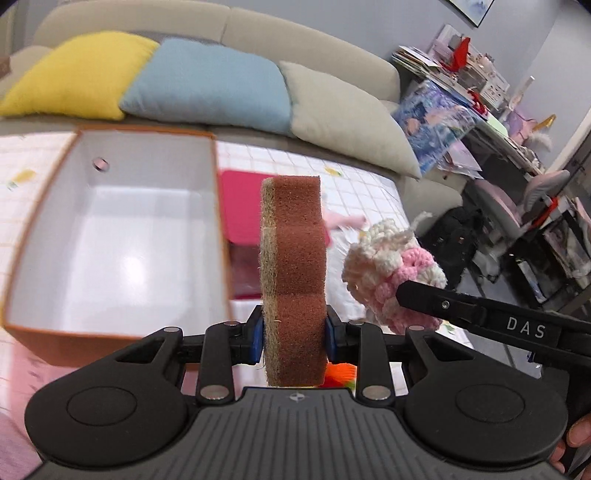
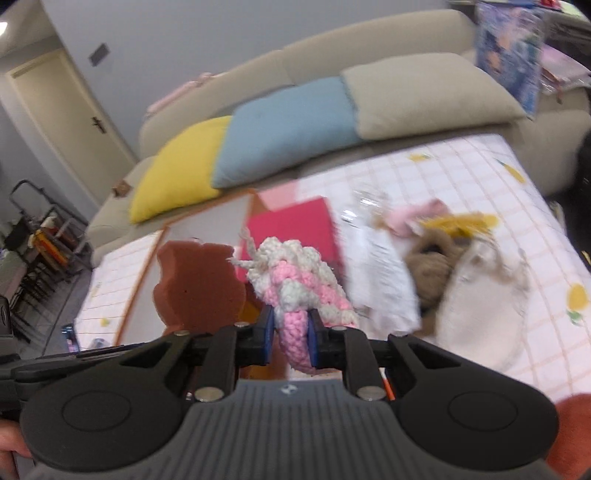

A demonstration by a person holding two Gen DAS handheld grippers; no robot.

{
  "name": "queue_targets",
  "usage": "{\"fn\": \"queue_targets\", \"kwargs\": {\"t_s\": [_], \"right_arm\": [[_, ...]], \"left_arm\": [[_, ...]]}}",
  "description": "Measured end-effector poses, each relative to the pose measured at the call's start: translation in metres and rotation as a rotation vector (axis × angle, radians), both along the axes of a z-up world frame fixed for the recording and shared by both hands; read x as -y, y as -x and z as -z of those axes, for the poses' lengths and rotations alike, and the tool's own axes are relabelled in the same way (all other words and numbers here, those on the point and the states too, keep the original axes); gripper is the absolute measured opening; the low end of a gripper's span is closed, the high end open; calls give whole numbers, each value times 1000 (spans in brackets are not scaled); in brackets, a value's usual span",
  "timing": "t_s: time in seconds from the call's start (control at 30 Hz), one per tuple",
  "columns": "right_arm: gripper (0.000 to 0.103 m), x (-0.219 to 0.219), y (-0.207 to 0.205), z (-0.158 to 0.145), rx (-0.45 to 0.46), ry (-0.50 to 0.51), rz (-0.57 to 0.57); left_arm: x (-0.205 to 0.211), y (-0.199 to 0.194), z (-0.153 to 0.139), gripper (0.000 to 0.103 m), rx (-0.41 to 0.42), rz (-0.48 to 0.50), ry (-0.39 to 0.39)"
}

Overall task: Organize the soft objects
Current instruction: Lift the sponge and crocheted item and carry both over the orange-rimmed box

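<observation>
A: What is pinched by the left tool (image 1: 294, 334)?

B: A brown sponge (image 1: 293, 273) with a tan scouring layer is clamped on edge between its blue pads, the sponge standing upright above the jaws. The orange box (image 1: 110, 229), white inside, is seen just to the left of the sponge, open at the top, with nothing visible inside it.

A: And the right tool (image 2: 290, 338)?

B: A pink and white crocheted piece (image 2: 295, 284) is gripped between its pads, a pink loop of the yarn being squeezed there while the rest bunches up above the jaws. In the left wrist view the same crocheted piece is seen to the right of the orange box, beyond the sponge, held at the tip of the right tool's black finger.

A: What is found on the surface around the orange box?

B: A checked cloth (image 2: 517, 206) with small yellow prints is spread over the surface under the box. A pink-red flat item (image 1: 240, 199) is placed right beside the box, on its right. Further right of the box, a heap of soft things (image 2: 436, 266) is left on the cloth: something brown and plush, something pale pink, something yellow and a white fabric, all blurred. Whether it is a bed or a counter cannot be told.

A: Behind the box?

B: A yellow cushion (image 1: 77, 74), a blue cushion (image 1: 210, 85) and a beige cushion (image 1: 351, 114) are lined up against a beige sofa back (image 1: 258, 29).
</observation>
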State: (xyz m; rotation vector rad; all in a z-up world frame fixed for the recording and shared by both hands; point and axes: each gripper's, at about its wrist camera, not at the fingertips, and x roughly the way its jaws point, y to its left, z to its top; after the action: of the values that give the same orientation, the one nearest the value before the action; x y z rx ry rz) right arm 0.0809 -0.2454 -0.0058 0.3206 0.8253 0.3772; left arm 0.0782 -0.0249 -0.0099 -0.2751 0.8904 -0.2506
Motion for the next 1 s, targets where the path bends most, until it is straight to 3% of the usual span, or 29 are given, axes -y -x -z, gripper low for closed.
{"fn": "queue_targets", "kwargs": {"t_s": [0.23, 0.4, 0.63, 0.8, 1.0], "right_arm": [[16, -70, -20, -17, 17, -33, -125], [16, -120, -42, -15, 17, -2, -202], [16, -168, -89, 12, -48, 49, -233], [16, -196, -123, 28, -30, 145, -237], [16, -213, -170, 48, -51, 212, -272]], "left_arm": [[-49, -2, -14, 34, 16, -114, -63], [-82, -15, -6, 34, -34, -154, -79], [-116, -48, 18, 34, -144, -165, -104], [-125, -77, 31, 34, -163, -143, -165], [-132, -120, 46, 34, -189, -119, -167]]}}
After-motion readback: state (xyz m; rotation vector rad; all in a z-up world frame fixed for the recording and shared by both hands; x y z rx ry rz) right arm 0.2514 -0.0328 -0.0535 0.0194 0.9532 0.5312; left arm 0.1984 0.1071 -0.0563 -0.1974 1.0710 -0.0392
